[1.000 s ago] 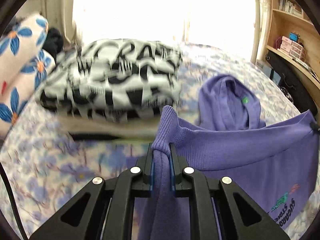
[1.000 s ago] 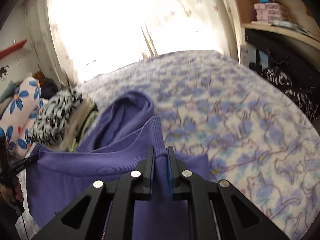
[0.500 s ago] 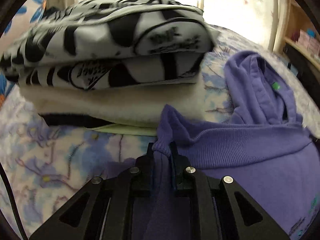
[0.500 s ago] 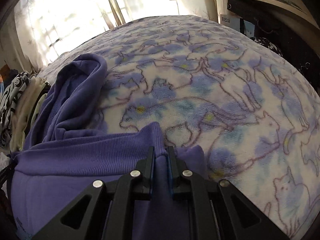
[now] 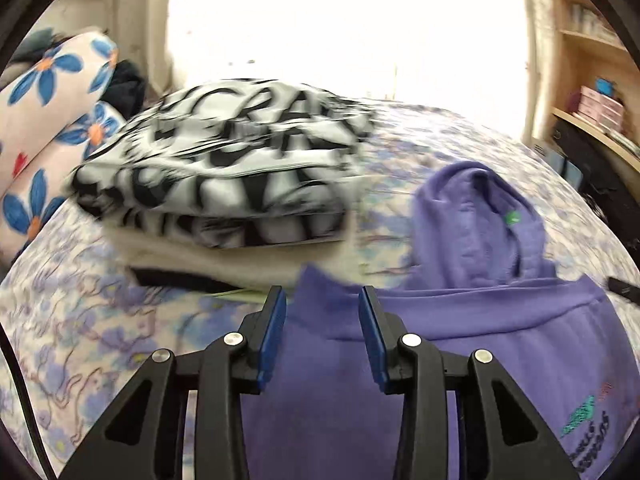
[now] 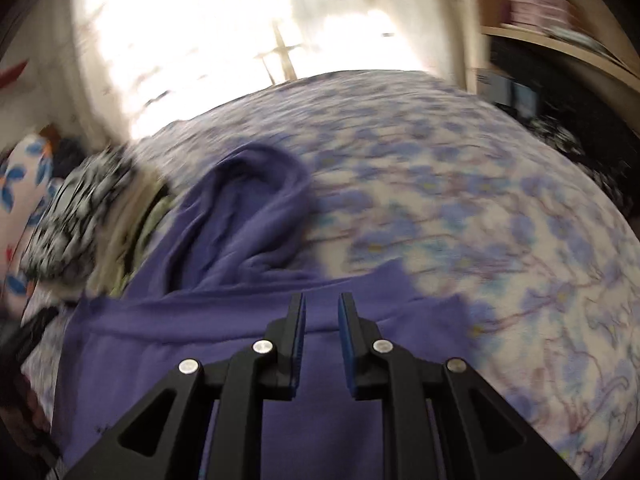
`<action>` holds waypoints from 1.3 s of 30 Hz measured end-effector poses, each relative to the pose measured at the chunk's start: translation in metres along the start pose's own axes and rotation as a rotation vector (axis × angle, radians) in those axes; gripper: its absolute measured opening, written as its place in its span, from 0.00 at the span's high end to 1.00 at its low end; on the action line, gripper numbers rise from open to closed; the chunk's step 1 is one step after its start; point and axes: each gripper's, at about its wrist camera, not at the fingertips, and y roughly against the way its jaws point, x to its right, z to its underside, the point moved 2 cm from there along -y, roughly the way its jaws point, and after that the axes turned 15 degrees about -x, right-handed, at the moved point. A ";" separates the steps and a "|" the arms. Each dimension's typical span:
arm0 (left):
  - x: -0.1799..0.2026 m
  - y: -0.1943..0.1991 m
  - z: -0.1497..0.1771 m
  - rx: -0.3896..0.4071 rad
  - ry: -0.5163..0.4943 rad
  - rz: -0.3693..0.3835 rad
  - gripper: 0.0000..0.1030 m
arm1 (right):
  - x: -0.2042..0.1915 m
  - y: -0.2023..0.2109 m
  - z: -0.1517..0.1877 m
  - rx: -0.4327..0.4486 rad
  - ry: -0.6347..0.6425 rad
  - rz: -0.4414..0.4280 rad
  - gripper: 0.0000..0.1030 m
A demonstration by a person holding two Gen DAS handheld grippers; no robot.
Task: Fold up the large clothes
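Bedroom with a bright curtained window, a bed under a blue floral blanket (image 6: 460, 208), purple hoodie (image 5: 500, 344) spread flat on it.

Left gripper (image 5: 322, 304) parted, jaws just opened, blue pads clear of the hoodie's ribbed hem lying loose between and under them; right gripper (image 6: 321, 308) likewise just opened, narrower gap, hem lying beneath the tips, not pinched. Hood (image 6: 256, 204) ahead of the right gripper, ahead and right of the left. Stack of folded clothes (image 5: 224, 184), black-and-white printed top uppermost, ahead and left of the left gripper, just beside the hoodie. Flowered pillow (image 5: 44, 92) far left, wooden shelves (image 5: 592, 92) far right.
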 end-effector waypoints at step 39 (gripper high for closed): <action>-0.013 0.039 0.150 -0.205 0.157 0.025 0.51 | -0.026 0.023 0.160 -0.113 0.149 -0.096 0.94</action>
